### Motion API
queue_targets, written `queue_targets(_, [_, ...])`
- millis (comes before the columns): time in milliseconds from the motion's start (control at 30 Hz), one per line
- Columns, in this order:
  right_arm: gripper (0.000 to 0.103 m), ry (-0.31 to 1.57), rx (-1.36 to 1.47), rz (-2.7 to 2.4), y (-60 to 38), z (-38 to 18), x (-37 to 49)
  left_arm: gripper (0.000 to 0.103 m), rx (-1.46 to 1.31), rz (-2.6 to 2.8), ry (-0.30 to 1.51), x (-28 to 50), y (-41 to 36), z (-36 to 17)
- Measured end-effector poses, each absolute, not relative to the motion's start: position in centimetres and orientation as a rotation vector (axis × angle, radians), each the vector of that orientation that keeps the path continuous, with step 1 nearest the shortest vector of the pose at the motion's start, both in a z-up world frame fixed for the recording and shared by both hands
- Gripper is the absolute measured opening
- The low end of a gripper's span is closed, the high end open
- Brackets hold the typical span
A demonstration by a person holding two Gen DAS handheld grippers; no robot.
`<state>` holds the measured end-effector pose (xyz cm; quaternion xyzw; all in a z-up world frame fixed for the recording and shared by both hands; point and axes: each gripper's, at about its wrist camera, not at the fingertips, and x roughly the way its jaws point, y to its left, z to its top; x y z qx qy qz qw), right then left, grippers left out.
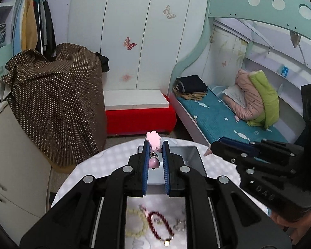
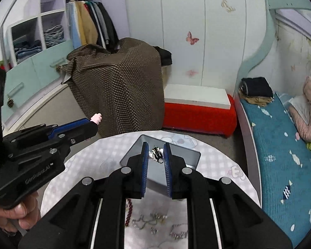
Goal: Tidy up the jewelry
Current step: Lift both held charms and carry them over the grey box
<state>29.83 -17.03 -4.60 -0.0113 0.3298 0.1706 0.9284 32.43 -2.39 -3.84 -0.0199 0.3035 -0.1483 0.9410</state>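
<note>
Kid's bedrm, bunk bed (image 1: 228,116), wardrobe w/ butterfly stickers (image 1: 130,43), hung clothes (image 2: 97,25)

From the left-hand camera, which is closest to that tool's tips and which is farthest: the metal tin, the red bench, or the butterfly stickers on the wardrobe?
1. Metal tin: on the round table, just beyond the left gripper, slightly right.
2. Red bench: on the floor past the table's edge.
3. Butterfly stickers: highest up, on the white wardrobe doors behind the bench.

Smooth matt metal tin (image 2: 176,155); glossy pink charm (image 1: 153,162).
</note>
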Motion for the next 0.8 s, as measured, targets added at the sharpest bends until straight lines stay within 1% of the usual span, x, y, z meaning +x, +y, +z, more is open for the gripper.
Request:
queue_targets(167, [0.013,0.718,0.013,0.334,-17.9,-5.5,32.0,0.012,-0.048,-0.31,0.655,35.0,-3.4,-4.7])
queue_targets(433, [0.013,0.815,0.052,0.319,-18.6,-7.9,35.0,0.012,-0.054,-0.34,0.76,39.1,-4.8,-7.7])
queue_targets(800, [0.015,0.92,0.074,0.303,-18.9,-10.5,37.2,0.014,-0.061,-0.351,0.872,42.6,-4.6,-10.4])
